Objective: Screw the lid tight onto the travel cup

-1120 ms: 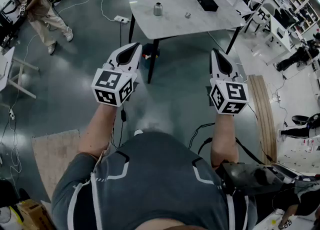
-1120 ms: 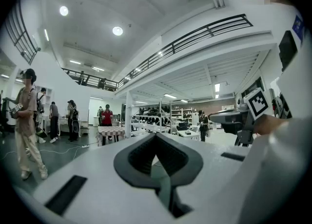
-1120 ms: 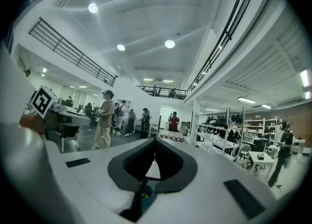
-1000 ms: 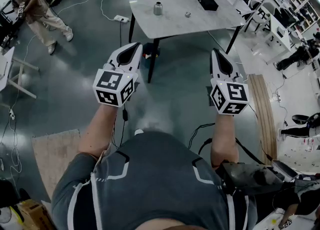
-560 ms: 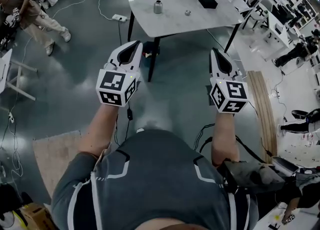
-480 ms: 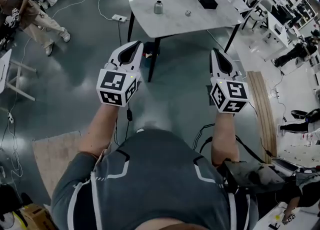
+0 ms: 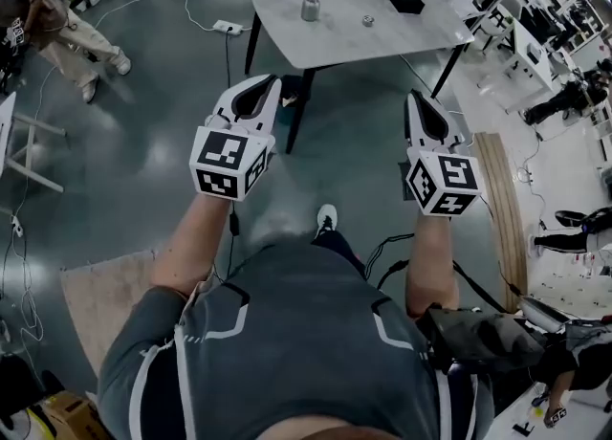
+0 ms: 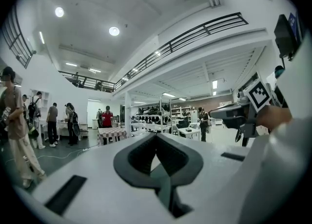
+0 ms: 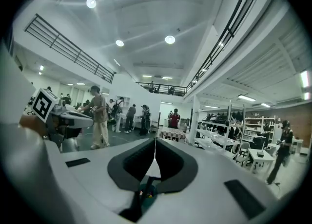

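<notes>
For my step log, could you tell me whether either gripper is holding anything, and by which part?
Nothing is held: left gripper and right gripper are shut and empty. The cup and lid sit on the table ahead.

You wear a grey short-sleeved shirt (image 7: pixel 296 342) with thin white angular lines at the shoulders and white stripes down the sides. One white shoe (image 7: pixel 327 217) shows past its hem. The left gripper (image 7: pixel 272 80) and right gripper (image 7: pixel 413 97) are smooth white shells with dark grey fingers (image 8: pixel 139 156). Each carries a cube of black-and-white square markers (image 7: pixel 229 163). A black cable (image 7: pixel 232 230) runs by your left forearm, and more black cable loops by your right elbow.
</notes>
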Demonstrator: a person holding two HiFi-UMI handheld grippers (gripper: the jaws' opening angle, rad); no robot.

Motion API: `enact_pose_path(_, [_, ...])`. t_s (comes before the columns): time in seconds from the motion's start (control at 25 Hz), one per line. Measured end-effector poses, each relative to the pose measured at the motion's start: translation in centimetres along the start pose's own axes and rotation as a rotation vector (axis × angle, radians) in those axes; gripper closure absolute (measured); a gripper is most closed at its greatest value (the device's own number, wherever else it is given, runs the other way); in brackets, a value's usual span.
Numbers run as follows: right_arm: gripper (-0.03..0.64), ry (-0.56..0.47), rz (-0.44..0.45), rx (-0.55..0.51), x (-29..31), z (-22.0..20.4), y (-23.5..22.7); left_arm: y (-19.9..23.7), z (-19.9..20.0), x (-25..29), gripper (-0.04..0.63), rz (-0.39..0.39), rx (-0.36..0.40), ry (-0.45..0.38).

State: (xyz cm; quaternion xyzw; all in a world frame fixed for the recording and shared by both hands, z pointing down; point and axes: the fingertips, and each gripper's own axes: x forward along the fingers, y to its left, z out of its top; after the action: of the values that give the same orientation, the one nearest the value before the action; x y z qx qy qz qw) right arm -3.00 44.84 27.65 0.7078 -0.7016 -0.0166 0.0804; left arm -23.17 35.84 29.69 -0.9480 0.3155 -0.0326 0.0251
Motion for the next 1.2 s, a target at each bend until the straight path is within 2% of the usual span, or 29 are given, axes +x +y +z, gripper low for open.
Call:
enact_pose_path(0.12, [0.588,-0.010,0.001,0.004,2.1,-0.1,-1.0,1.3,-0.7,1.4,0.586,0.015,-0.001,0.015])
enact_pose_path(0.52, [0.588,-0.046,0.114,-0.006,14.4,-0.7,-6.3,6.7,-2.0,10.6,0.586,0.125,0.014,0.053])
enact_pose_path(0.84, [0.588,-0.036,0.183,-0.011,23.0,-0.6,-12.2,10.0,-0.4,19.1,0.586,0.193,0.029,0.075])
enact_pose_path(1.2, [0.588,-0.016,0.220,0.021,28.8,-1.7,-18.8,10.4,0.6,27.9,0.586,0.196,-0.003,0.065])
